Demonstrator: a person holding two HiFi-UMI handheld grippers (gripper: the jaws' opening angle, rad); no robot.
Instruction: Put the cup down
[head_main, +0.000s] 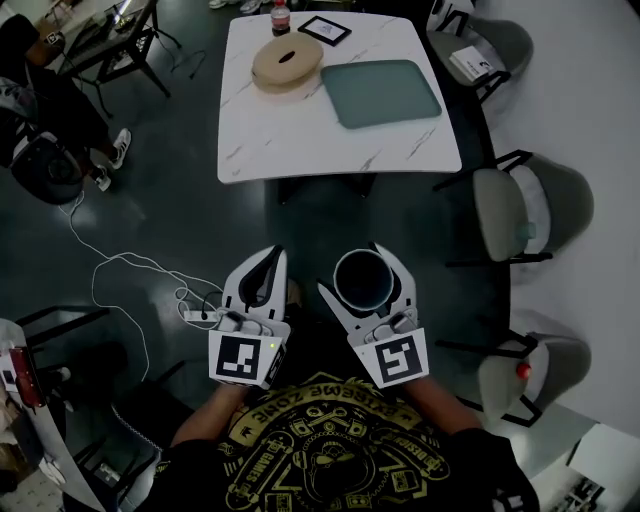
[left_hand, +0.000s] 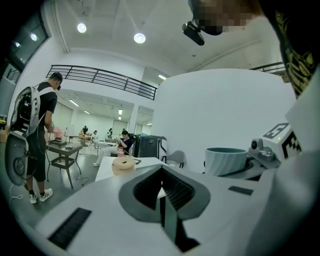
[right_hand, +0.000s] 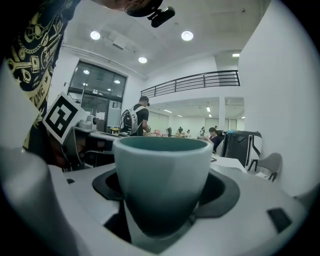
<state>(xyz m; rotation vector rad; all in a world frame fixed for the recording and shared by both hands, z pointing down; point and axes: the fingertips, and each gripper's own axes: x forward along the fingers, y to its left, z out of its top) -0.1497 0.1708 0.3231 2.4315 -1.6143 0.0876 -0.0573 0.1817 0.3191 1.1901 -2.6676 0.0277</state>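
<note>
A grey-green cup (head_main: 362, 281) stands upright between the jaws of my right gripper (head_main: 364, 270), which is shut on it. It is held in the air, close to my body and above the dark floor. In the right gripper view the cup (right_hand: 162, 180) fills the middle, with the pads pressed on its lower sides. My left gripper (head_main: 269, 262) hangs beside it on the left, jaws together, with nothing in them. In the left gripper view its pads (left_hand: 170, 192) meet, and the cup (left_hand: 226, 160) shows at the right.
A white marble-look table (head_main: 300, 140) stands ahead, carrying a teal tray (head_main: 380, 92), a round wooden ring (head_main: 287, 62), a bottle (head_main: 280, 15) and a black frame (head_main: 324, 30). Chairs (head_main: 525, 210) line its right side. A white cable (head_main: 120, 268) lies on the floor at left.
</note>
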